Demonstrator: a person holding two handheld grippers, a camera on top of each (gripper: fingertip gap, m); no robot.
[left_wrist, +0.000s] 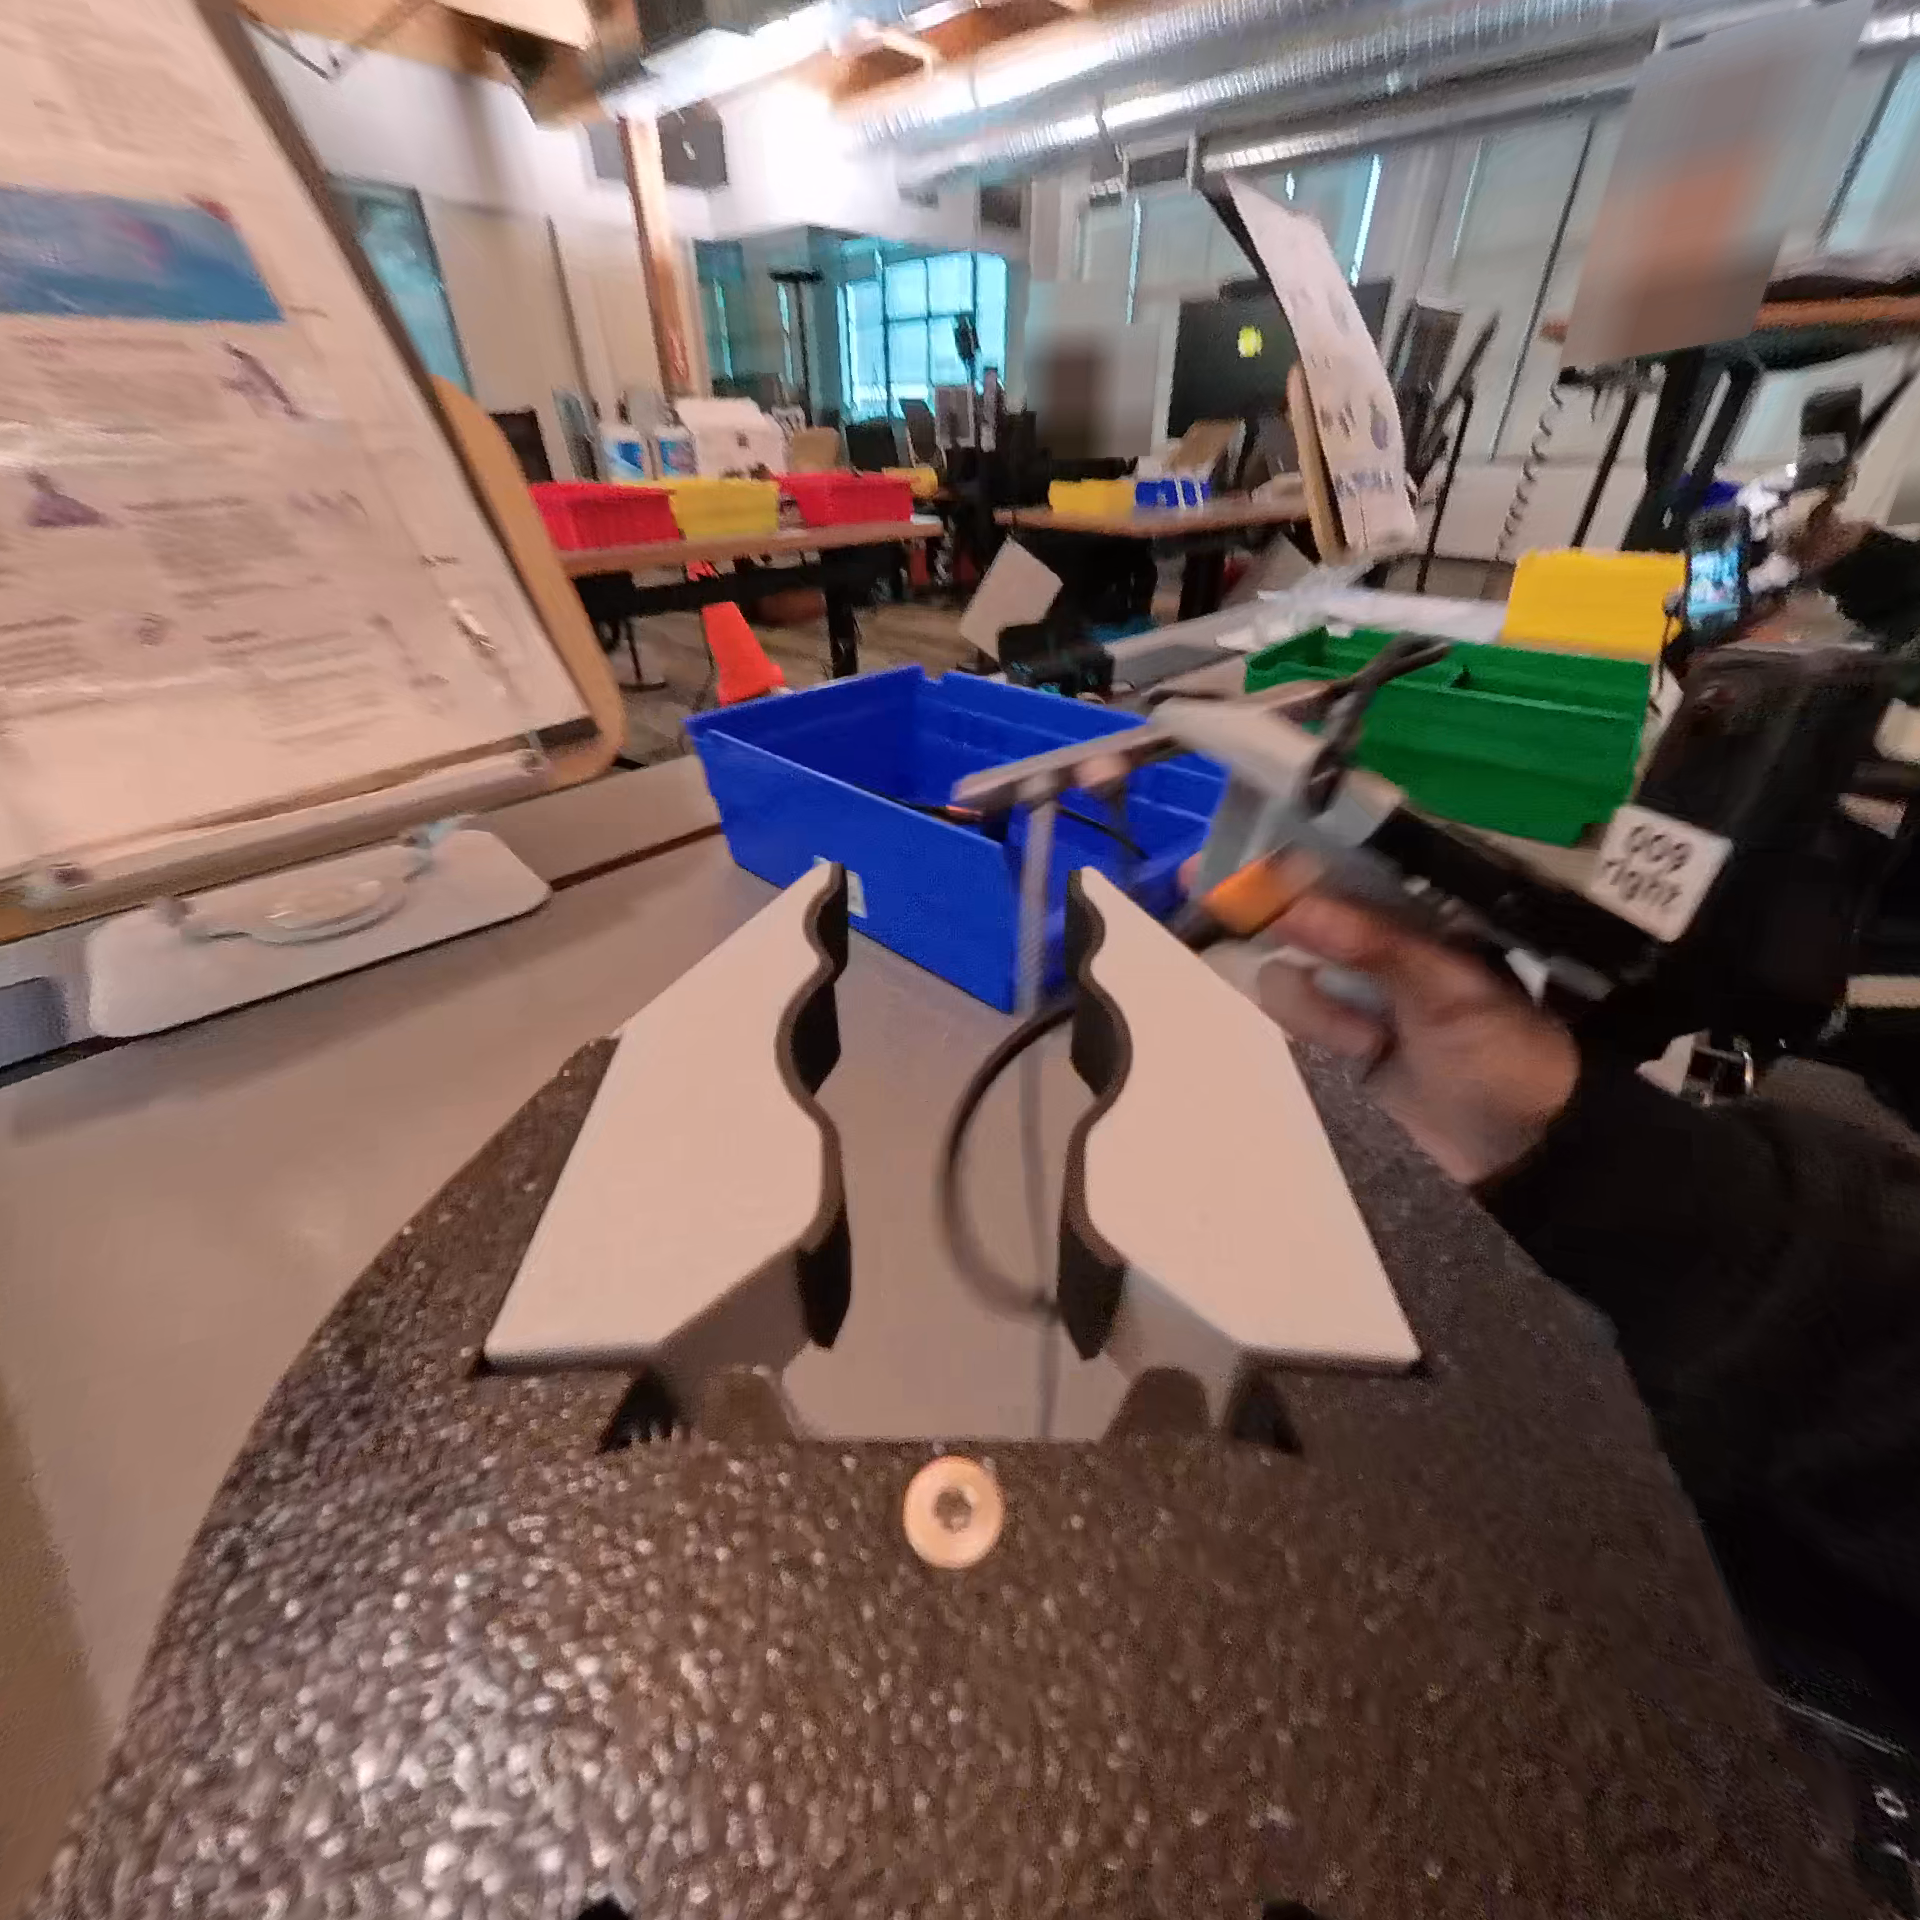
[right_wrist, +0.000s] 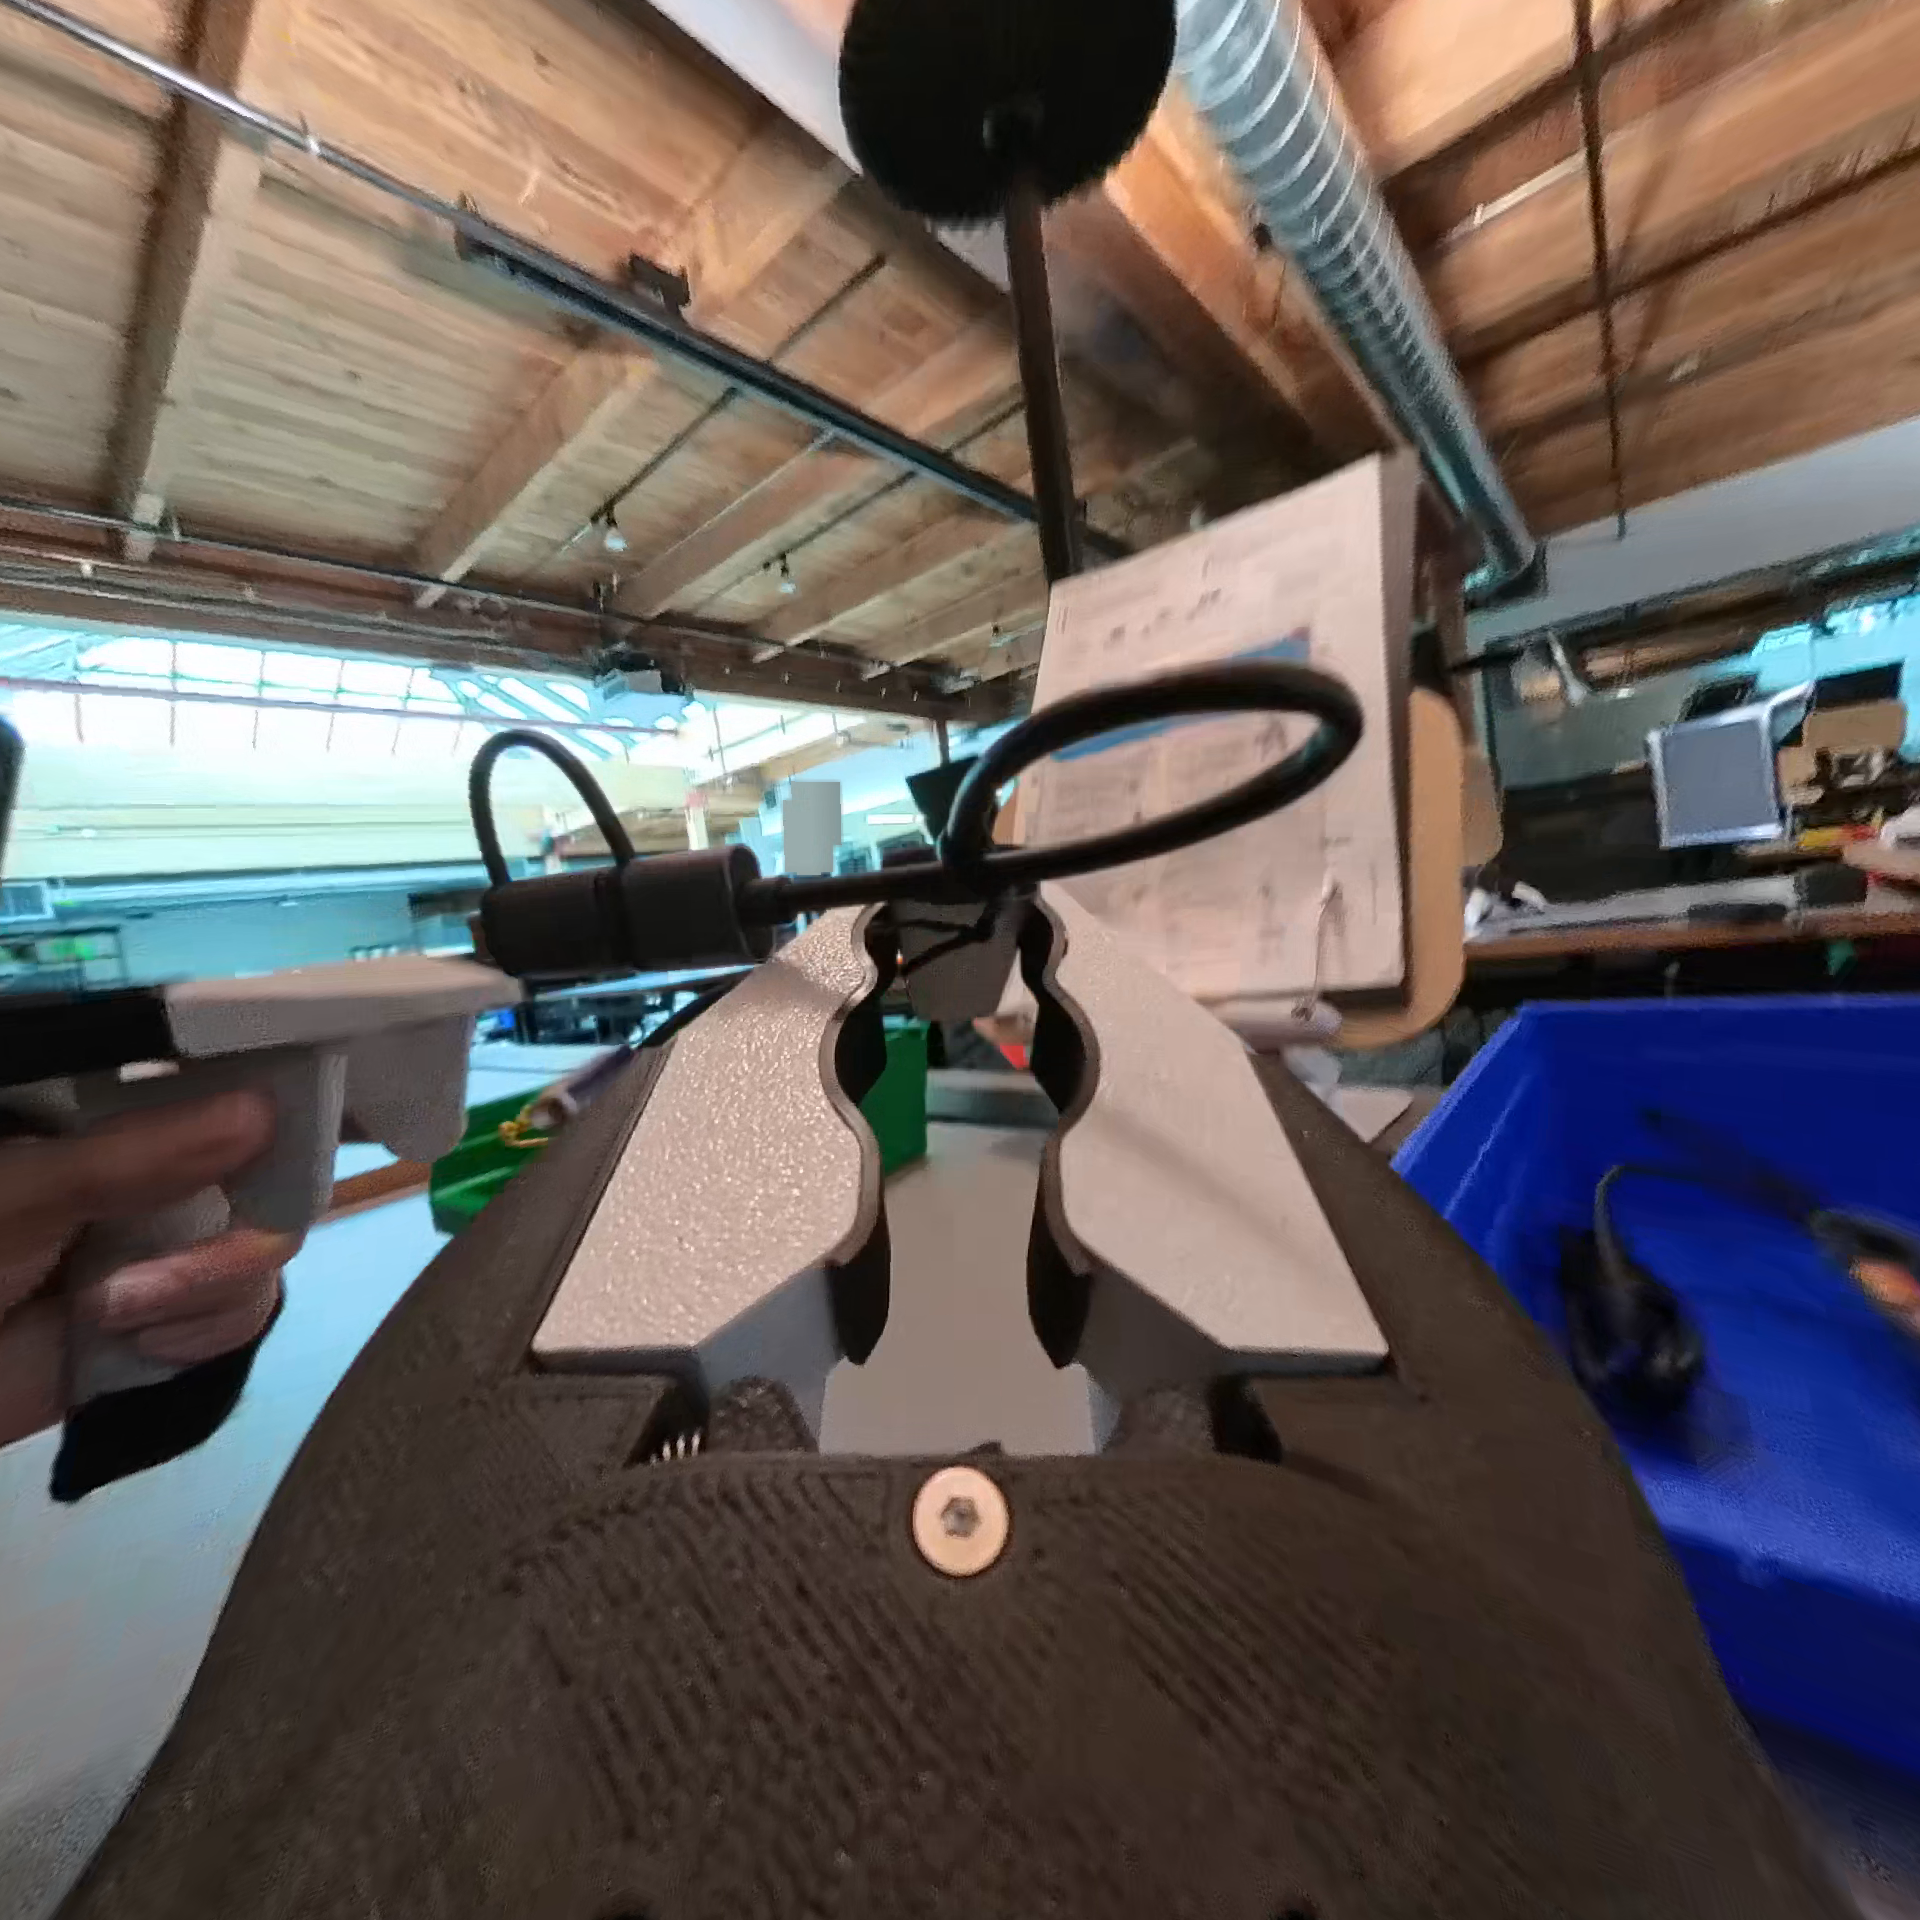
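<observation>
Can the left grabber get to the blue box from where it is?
Probably yes. The left gripper is open and points at the blue bin just ahead on the grey table. Only a thin black cable dangling from the right gripper hangs between its fingers.

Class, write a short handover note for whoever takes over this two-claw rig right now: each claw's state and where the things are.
Left claw: open, nothing clamped. A loop of the black cable hangs in its gap; contact unclear.
Right claw: shut on the black cable at its tips, held in the air, with its black plug sticking out sideways.
Blue bin: on the table just beyond both claws, with another dark cable piece inside.
Green bin: farther back.
</observation>
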